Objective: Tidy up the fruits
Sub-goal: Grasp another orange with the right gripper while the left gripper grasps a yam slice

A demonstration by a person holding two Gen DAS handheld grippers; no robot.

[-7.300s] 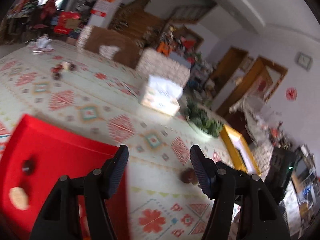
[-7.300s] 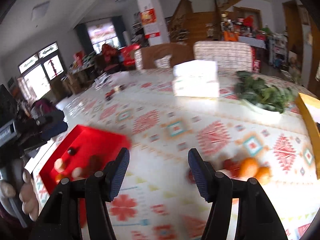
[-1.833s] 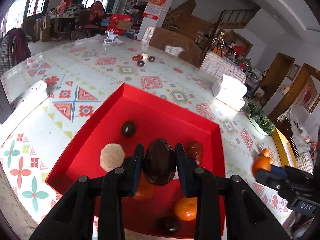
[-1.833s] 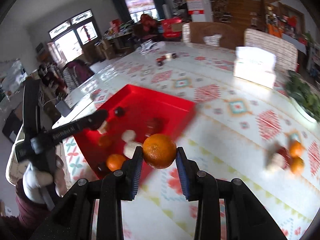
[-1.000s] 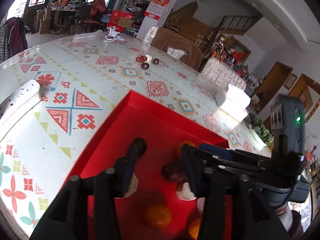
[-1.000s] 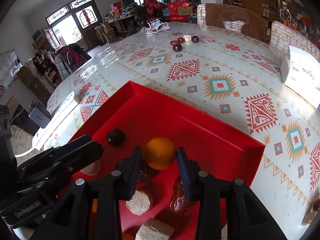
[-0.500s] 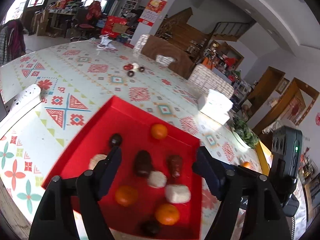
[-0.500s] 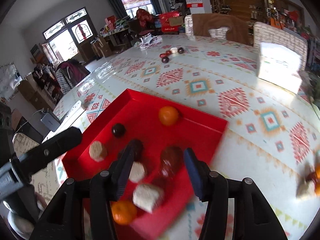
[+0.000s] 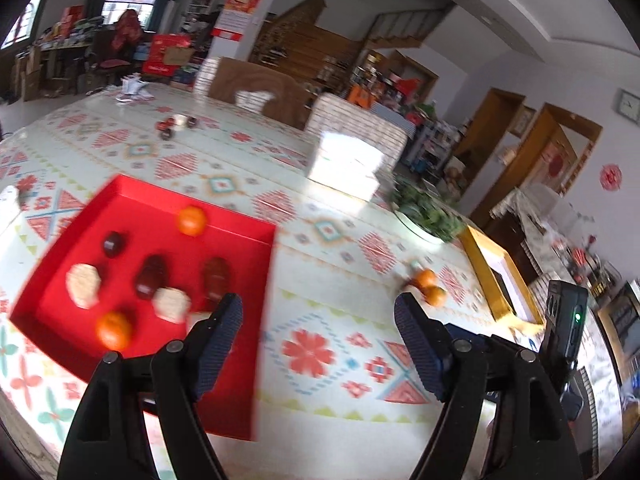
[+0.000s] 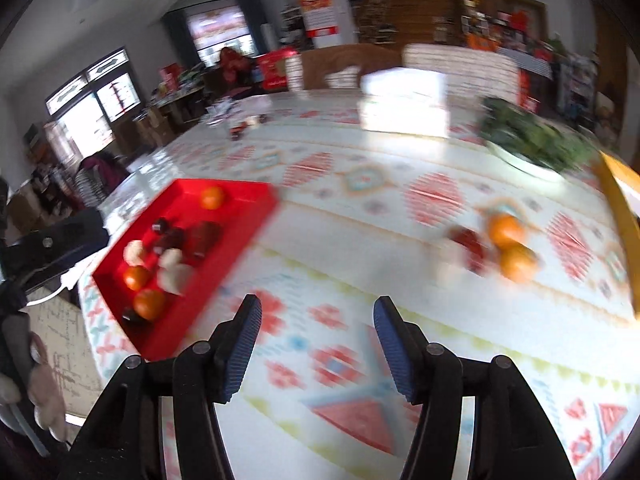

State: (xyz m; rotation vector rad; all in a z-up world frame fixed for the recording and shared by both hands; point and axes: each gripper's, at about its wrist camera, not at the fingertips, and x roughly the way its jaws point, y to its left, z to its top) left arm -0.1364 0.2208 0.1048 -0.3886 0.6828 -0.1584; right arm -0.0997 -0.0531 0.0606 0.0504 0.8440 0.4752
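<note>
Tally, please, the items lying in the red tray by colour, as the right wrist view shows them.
Oranges: 3
Pale beige pieces: 3
Dark brown or dark red fruits: 4
Total: 10

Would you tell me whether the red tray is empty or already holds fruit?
It holds fruit. The red tray contains three oranges, including one near its far edge, plus several dark and pale pieces.

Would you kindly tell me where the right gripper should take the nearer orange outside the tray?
Grip the nearer orange across its widest middle, coming from above. It is round and sits against the other orange, so set the fingers on its free sides. The right gripper, jaws opening, holds nothing.
</note>
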